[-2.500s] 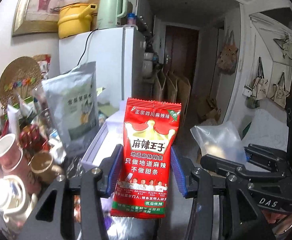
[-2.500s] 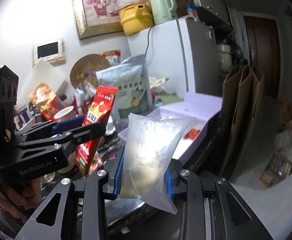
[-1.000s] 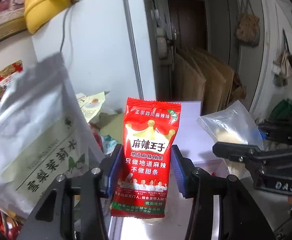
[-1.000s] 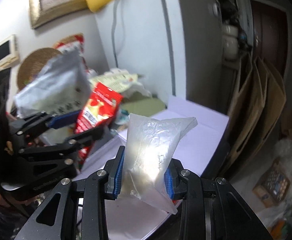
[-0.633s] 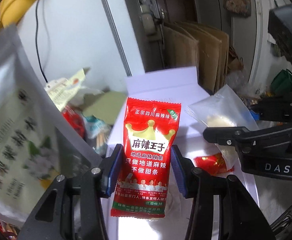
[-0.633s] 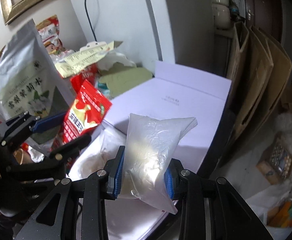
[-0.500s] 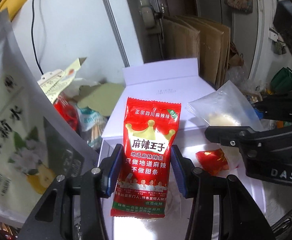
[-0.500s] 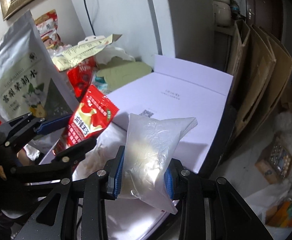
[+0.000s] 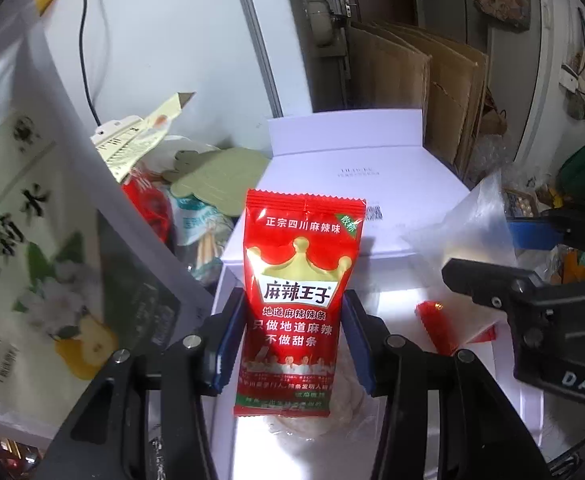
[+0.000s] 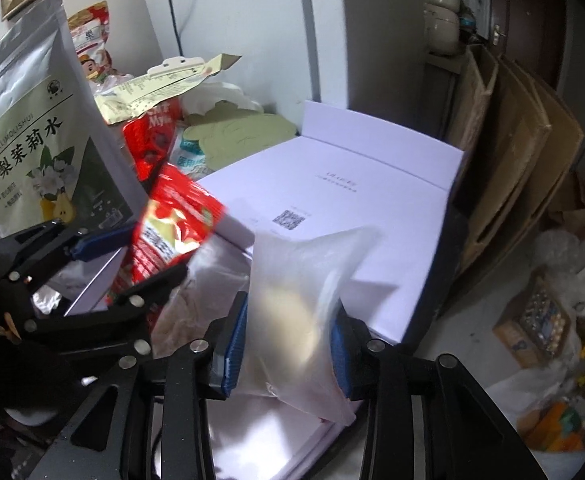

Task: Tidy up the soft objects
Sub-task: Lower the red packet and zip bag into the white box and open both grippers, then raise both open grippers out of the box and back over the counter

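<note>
The red snack packet [image 9: 298, 300] stands upright between the blue pads [image 9: 228, 332] of our left gripper [image 9: 292, 336], which is closed on its lower half, and it hangs over the open white box [image 9: 372, 184]. To our far left a tall tea pouch [image 9: 32, 240] leans close to that gripper's outer finger, so we could brush it and tip it into the clutter behind. Below the packet we see a pale bagged item [image 9: 332, 408] lying in the box, and further right a small red wrapper [image 9: 438, 326]. If we let the packet go from this height, its slick film may slide off the bag beneath and come to rest against the box wall or over the edge.

In the right wrist view the clear plastic bag [image 10: 300, 304] sits pinched between the pads of our right gripper [image 10: 288, 344], clamped near its bottom with a soft pale lump inside. The grip looks thin on loose film, so we judge that the contents could sag and pull the bag through the pads. The two grippers are near each other over the same box; lowering both at once risks their fingers knocking together. At the far right the box edge stands beside leaning cardboard [image 10: 512, 168], with a drop to the floor where anything released wide would fall.
</note>
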Tool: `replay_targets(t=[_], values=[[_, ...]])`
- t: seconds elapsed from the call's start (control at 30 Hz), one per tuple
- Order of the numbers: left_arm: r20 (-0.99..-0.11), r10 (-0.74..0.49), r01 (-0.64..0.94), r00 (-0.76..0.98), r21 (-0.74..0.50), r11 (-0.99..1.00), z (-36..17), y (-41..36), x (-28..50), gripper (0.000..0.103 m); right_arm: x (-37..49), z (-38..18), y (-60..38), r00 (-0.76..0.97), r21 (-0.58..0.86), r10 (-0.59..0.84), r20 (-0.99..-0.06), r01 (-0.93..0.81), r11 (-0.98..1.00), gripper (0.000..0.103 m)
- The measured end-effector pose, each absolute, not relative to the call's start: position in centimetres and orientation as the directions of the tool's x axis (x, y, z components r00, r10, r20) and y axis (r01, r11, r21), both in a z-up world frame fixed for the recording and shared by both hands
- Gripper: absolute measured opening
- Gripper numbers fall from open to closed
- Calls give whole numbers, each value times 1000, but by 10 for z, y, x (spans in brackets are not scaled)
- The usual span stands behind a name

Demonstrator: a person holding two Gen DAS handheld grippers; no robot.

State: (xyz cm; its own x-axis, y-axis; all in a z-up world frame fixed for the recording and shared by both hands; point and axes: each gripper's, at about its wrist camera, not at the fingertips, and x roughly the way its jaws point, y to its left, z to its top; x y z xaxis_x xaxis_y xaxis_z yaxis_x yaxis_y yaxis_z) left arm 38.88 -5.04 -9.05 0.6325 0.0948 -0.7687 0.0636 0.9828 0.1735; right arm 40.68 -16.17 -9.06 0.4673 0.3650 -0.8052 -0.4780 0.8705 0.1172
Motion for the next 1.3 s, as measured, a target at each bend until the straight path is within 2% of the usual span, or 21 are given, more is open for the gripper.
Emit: replay_targets(t=[0.1, 0.47, 1.07, 1.13, 1.17, 1.2, 1.27, 1.3], values=[[-767, 120, 30, 631, 179, 983, -79, -47, 388, 48, 403, -78, -168, 492, 118, 368, -789, -466, 877, 54], [-720, 142, -28, 680, 168, 985, -22, -46, 365, 49, 378, -28, -186, 558, 95, 359, -748, -445, 890, 54], [-569, 117, -44, 814, 140, 989, 84, -53, 255, 49, 292, 69, -202, 703, 74, 415, -577, -461, 885, 54], [-553, 114, -48, 825, 134, 990, 91, -53, 241, 49, 276, 76, -202, 718, 60, 416, -559, -465, 883, 58], [-547, 111, -46, 830, 131, 990, 94, -53, 234, 49, 268, 79, -201, 727, 50, 414, -547, -466, 884, 64], [-540, 111, -48, 834, 130, 990, 97, -53, 226, 53, 258, 82, -201, 740, 37, 414, -530, -468, 883, 66], [-523, 120, -60, 844, 131, 990, 101, -53, 214, 83, 243, 86, -202, 756, 21, 411, -509, -466, 885, 68], [-506, 127, -69, 853, 131, 989, 104, -53, 206, 89, 235, 88, -202, 764, 14, 409, -499, -465, 885, 71]])
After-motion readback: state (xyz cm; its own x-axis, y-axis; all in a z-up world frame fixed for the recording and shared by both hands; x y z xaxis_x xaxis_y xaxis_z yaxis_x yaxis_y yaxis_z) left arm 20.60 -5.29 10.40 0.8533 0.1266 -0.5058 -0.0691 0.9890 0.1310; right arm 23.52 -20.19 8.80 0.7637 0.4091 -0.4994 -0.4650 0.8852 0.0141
